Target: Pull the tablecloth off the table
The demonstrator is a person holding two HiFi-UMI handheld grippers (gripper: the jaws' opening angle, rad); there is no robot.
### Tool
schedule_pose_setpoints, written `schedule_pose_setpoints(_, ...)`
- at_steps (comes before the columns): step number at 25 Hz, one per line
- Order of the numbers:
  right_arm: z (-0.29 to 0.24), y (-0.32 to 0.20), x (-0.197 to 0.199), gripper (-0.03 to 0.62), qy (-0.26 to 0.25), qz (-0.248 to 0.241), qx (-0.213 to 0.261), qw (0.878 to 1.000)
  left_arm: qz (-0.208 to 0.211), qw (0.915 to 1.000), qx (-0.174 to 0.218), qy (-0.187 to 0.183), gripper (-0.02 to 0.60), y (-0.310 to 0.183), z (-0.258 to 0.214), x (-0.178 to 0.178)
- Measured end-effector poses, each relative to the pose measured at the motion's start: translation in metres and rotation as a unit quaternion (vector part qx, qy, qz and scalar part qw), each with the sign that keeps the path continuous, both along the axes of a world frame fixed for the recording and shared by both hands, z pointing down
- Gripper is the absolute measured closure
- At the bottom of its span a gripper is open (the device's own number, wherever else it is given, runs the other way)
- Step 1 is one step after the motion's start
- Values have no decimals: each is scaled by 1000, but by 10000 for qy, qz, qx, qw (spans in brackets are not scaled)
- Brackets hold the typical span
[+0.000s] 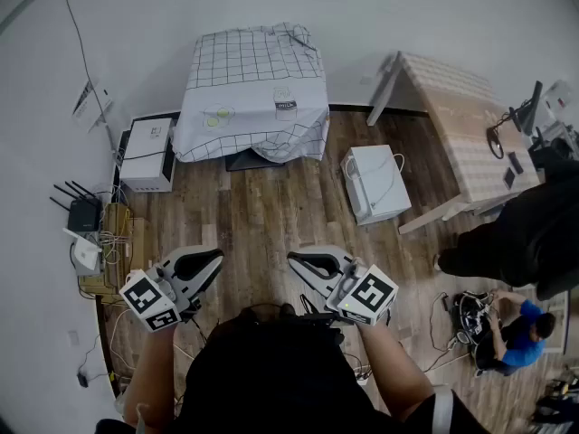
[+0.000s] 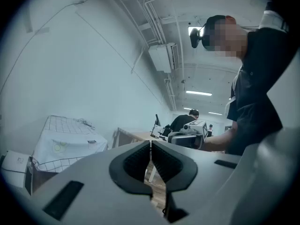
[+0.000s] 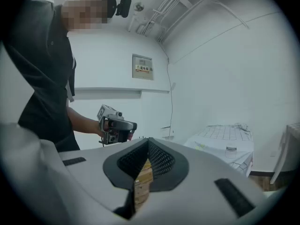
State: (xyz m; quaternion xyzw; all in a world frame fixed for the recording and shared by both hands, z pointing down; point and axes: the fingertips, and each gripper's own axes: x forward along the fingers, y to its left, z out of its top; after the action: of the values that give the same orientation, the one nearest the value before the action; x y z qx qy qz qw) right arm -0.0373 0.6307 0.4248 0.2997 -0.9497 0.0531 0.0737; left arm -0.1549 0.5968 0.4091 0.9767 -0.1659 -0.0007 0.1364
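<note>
A white tablecloth [image 1: 253,89] with a black grid drapes a small table against the far wall, hanging down over its front. It also shows in the left gripper view as the tablecloth [image 2: 65,144] at the left, and in the right gripper view as the tablecloth [image 3: 225,142] at the right. My left gripper [image 1: 213,262] and right gripper [image 1: 294,260] hang close to my body over the wooden floor, well short of the table. Both are shut with nothing between the jaws. Their tips point toward each other.
A white box [image 1: 375,182] lies on the floor right of the covered table. A light wooden table [image 1: 452,125] stands at the right. A white unit [image 1: 147,152], a router [image 1: 81,213] and cables line the left wall. Two people [image 1: 520,251] are at the right.
</note>
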Motion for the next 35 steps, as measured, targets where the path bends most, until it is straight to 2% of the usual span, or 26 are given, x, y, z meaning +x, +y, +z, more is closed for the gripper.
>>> schedule_pose_setpoints(5, -1, -3, -15, 574, -103, 162, -73, 9998, -15, 9999, -73, 91, 561, -3, 3, -23)
schedule_pose_setpoints(11, -5, 0, -37, 574, -694, 28, -186, 9974, 161, 9994, -230, 194, 561, -2, 17, -46)
schedule_pose_setpoints(13, 0, 2, -48, 574, -465, -79, -93, 9988, 187, 9990, -287, 280, 561, -1, 24, -55)
schedule_pose_setpoints(16, 24, 1, -59, 574, 409, -141, 56, 9990, 132, 9980, -442, 424, 561, -4, 37, -68)
schedule_pose_setpoints(17, 32, 1, -58, 574, 406, -85, -122, 9991, 111, 9976, -491, 469, 561, -6, 39, -71)
schedule_pose_setpoints(19, 38, -1, -48, 574, 4, 148, -565, 9983, 117, 9974, -511, 485, 561, -8, 43, -72)
schedule_pose_setpoints(24, 30, -28, -22, 574, -761, 593, -571, 9937, 198, 9976, -593, 310, 561, -23, 62, -60)
schedule_pose_setpoints(29, 28, -69, 0, 574, -727, 565, -359, 9951, 171, 9974, -686, 100, 561, -62, 72, -34)
schedule_pose_setpoints(35, 34, -145, 43, 573, -670, 327, -204, 9970, 149, 9956, -922, -121, 561, -131, 80, 18)
